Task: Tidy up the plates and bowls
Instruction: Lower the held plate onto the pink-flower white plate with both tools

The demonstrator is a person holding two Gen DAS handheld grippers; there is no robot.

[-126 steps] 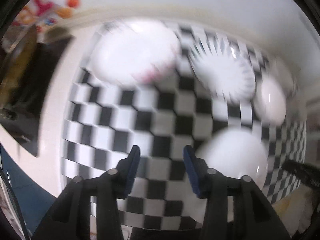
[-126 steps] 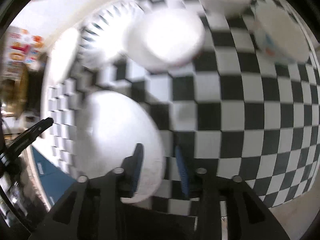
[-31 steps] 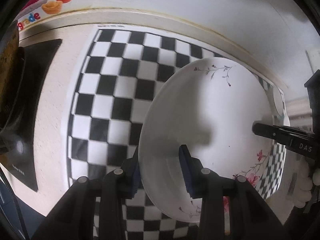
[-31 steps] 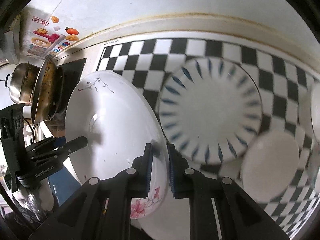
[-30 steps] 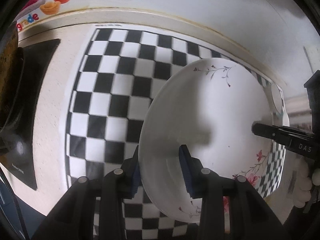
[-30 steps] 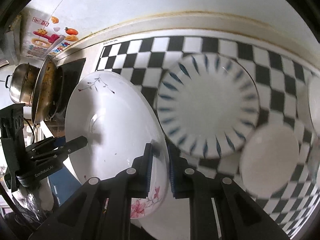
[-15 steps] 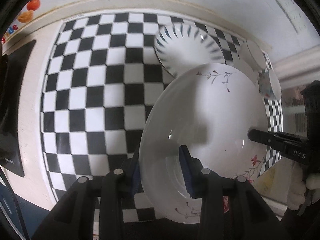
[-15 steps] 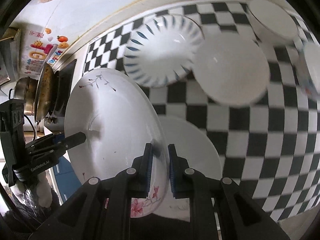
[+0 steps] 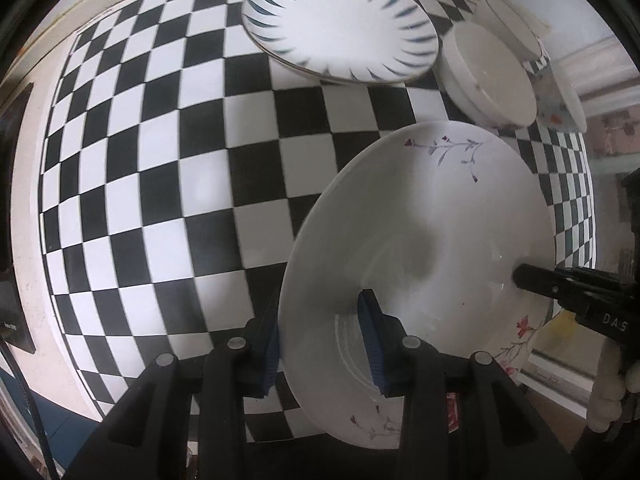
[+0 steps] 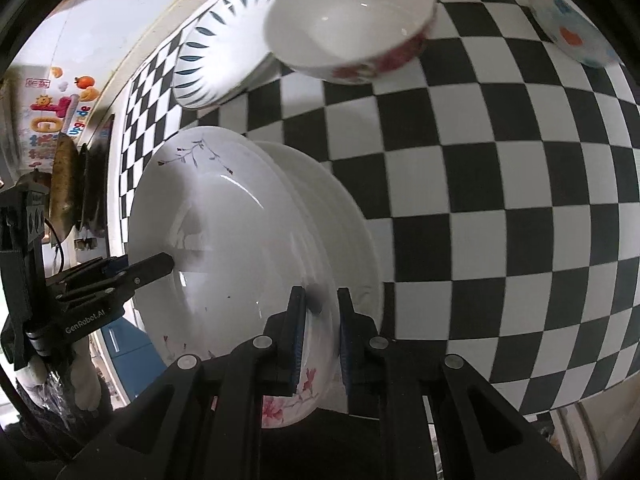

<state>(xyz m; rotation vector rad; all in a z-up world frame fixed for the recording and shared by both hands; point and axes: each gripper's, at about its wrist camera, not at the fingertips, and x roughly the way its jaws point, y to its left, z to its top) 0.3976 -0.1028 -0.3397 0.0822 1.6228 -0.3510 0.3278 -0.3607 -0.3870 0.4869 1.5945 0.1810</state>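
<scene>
The left gripper (image 9: 322,334) is clamped on the near rim of a floral plate (image 9: 432,248), one blue pad under the rim and the other pressed on its inner face; the right gripper (image 10: 320,336) pinches the opposite rim of the same plate (image 10: 224,248), so both hold it together. In the left wrist view the right gripper's dark fingertip reaches onto the plate from about 3 o'clock, and in the right wrist view the left gripper's fingertip comes in from about 9 o'clock. Seen from the right wrist, the floral plate sits right over a plain white plate (image 10: 344,216) whose rim peeks out toward 2 o'clock; whether the two touch cannot be told. Both lie above a black-and-white checkered mat (image 9: 160,160). Outward from the held plate in the left wrist view, a plate with blue dashes (image 9: 340,24) lies at 12 o'clock, with a white bowl (image 9: 488,76) at 1 o'clock just beside it, a second white bowl (image 9: 508,24) behind that, and a bowl with coloured spots (image 9: 560,104) at 2 o'clock. In the right wrist view, a pan on a stove (image 10: 64,184) stands at 9 o'clock, with coloured stickers (image 10: 52,112) on the wall above it.
</scene>
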